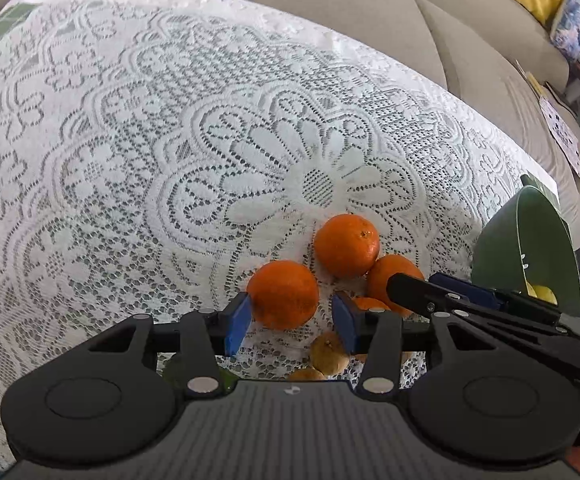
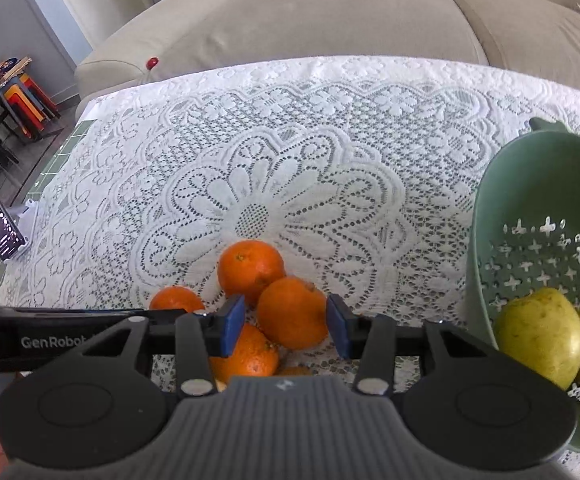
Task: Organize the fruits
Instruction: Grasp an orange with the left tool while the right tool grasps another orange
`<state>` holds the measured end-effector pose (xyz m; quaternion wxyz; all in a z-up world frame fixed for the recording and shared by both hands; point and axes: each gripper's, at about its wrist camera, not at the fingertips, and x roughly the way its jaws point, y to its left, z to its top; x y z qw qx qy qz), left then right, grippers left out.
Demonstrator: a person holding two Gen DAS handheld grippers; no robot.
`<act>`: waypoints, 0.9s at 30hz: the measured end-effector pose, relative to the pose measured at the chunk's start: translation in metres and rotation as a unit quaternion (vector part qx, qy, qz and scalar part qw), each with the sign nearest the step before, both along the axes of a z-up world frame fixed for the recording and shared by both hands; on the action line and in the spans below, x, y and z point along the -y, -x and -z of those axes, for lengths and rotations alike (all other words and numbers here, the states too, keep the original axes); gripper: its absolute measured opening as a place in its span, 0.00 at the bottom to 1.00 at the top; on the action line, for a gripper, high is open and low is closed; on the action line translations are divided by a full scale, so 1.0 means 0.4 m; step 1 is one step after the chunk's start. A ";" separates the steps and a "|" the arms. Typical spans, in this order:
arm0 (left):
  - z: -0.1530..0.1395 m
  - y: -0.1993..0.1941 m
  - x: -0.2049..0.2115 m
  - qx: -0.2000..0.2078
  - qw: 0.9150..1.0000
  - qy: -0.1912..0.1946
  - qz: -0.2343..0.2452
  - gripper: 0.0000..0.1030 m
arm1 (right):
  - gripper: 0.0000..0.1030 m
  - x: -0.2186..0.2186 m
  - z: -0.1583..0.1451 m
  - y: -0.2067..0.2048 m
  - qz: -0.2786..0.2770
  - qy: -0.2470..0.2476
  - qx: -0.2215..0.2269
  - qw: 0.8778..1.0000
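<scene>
I see a cluster of round orange fruits [image 2: 250, 270] on the white lace tablecloth [image 2: 290, 152], near its front edge. Right of them, a green perforated plastic colander [image 2: 486, 240] holds two yellow-green fruits [image 2: 538, 332]. Behind the table, a beige upholstered sofa [image 2: 330, 16].

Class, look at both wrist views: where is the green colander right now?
The green colander stands on the lace tablecloth at the right edge of both views, just right of the pile of oranges, holding yellow-green fruit.
</scene>
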<state>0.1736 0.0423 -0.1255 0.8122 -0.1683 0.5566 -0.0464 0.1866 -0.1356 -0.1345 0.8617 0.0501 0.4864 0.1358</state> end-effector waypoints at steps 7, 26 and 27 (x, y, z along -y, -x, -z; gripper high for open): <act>0.022 -0.011 -0.009 -0.009 1.000 -0.001 -0.015 0.53 | 0.43 0.012 0.017 -0.016 0.014 -0.003 -0.009 1.000; 0.048 -0.021 -0.025 -0.007 0.999 -0.010 -0.031 0.46 | 0.41 -0.005 0.029 -0.029 -0.008 0.021 -0.006 1.000; 0.045 -0.020 -0.024 -0.006 0.999 -0.013 -0.030 0.46 | 0.41 -0.007 0.027 -0.026 -0.010 0.023 -0.004 1.000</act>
